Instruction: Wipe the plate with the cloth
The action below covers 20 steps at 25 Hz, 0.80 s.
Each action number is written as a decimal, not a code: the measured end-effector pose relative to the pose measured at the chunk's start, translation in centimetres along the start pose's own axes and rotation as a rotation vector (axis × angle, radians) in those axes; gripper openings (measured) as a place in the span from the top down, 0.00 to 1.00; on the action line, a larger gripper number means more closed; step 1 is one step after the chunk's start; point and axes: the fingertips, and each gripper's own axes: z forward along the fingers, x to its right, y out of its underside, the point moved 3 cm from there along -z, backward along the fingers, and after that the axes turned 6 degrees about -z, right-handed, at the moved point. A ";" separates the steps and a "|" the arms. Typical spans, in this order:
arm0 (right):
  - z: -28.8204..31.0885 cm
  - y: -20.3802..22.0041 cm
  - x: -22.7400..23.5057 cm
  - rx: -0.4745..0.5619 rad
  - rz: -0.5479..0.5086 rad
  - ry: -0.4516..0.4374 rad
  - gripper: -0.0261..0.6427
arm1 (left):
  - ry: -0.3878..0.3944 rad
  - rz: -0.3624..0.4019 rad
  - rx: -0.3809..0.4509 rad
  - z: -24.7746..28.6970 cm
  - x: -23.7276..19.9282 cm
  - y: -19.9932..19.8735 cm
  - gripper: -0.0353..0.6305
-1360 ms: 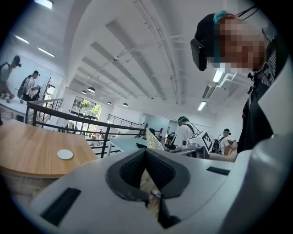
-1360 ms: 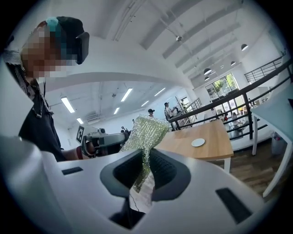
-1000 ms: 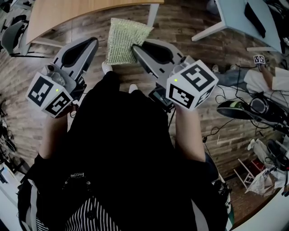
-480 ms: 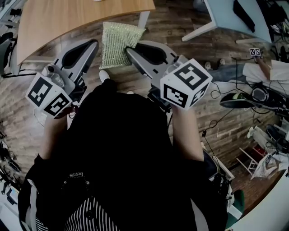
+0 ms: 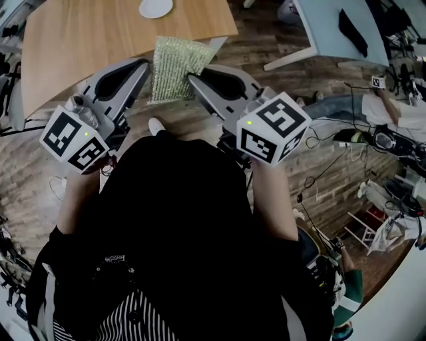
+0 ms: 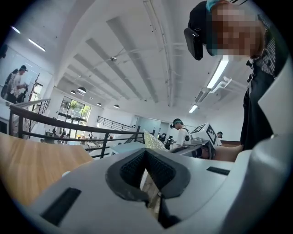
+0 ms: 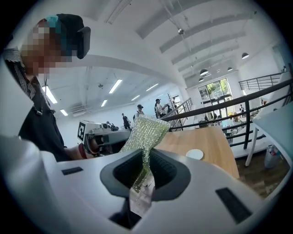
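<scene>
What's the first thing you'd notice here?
The sparkly green cloth, pinched in the jaws of the right gripper, out in front of the person. Next comes the black-and-white cube on that gripper, then the little white plate far off on the wooden table.

Knobbly green cloth [image 5: 174, 66] (one edge in the right claw [image 5: 194, 74]), small white plate [image 5: 156, 7] flat, well apart.

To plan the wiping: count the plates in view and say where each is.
1. A white plate lies on the wooden table, at the head view's top edge, beyond the cloth. The table runs out of frame, so others may be hidden.
</scene>
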 end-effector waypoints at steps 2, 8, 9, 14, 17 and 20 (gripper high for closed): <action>3.4 -2.3 -0.6 -0.002 -0.008 -0.009 0.90 | -0.009 -0.012 0.014 -1.9 -3.0 -2.1 0.96; 2.3 -3.2 -1.9 -0.023 -0.013 -0.054 0.90 | -0.032 -0.026 0.031 -2.4 -1.2 -2.8 0.96; 1.3 -3.1 -2.4 -0.028 -0.018 -0.063 0.90 | -0.038 -0.025 0.032 -2.4 0.1 -2.7 0.96; 3.4 -3.6 -8.6 -0.057 -0.050 -0.123 0.90 | -0.093 -0.035 0.073 -9.5 1.6 -3.1 0.96; 7.5 -3.9 -9.2 -0.082 -0.076 -0.151 0.90 | -0.121 -0.052 0.093 -11.8 -1.8 -3.0 0.96; 9.9 -1.5 -7.3 -0.111 -0.105 -0.171 0.90 | -0.143 -0.068 0.112 -11.2 -4.6 -0.2 0.96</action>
